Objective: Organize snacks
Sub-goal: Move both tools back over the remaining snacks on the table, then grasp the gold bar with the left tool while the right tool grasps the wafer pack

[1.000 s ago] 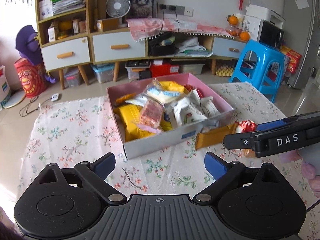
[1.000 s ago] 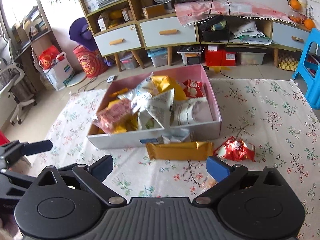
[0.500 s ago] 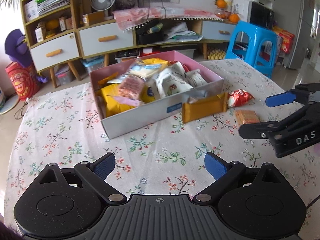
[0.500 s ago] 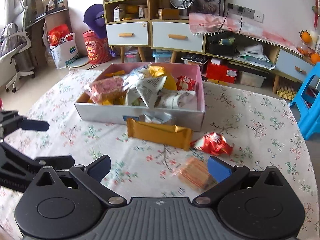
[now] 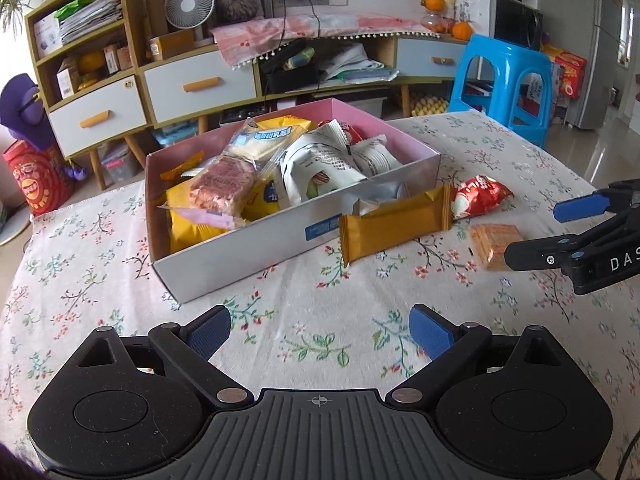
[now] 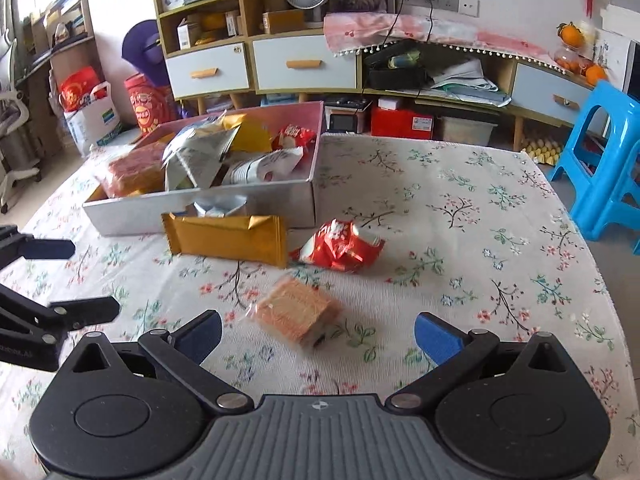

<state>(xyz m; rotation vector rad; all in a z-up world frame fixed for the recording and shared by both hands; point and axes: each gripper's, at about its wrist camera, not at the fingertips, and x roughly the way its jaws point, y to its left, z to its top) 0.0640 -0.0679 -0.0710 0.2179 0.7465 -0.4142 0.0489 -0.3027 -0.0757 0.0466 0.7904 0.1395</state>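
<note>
A: Which gripper takes the next snack?

B: Right gripper [image 6: 318, 330]. The orange wafer pack [image 6: 296, 314] lies on the surface [image 6: 460, 208] just ahead of it, roughly between its spread blue pads [image 6: 438, 338], slightly left of centre. Jaws wide apart, nothing held.

A: Left one?

B: Left gripper [image 5: 320, 330] is also wide open and empty, over bare cloth in front of the box [image 5: 256, 236]. Seen from there the wafer pack sits well off to its right, next to the right gripper's fingers. Not the closer one.

A: Pack orientation?

B: Blurred in the right wrist view, so rough only: long axis looks diagonal, near end towards the lower right. Wrist would probably need a small turn so the pads close across the short side.

A: Other loose items?

B: Gold bar pack [image 6: 228, 238] leaning against the box front wall, red crinkled pack [image 6: 340, 244] just beside its right end. Both farther from the right gripper than the wafer pack, which lies apart from them.

A: Destination?

B: My guess: the box, ahead-left of the right gripper. Already heaped.
</note>
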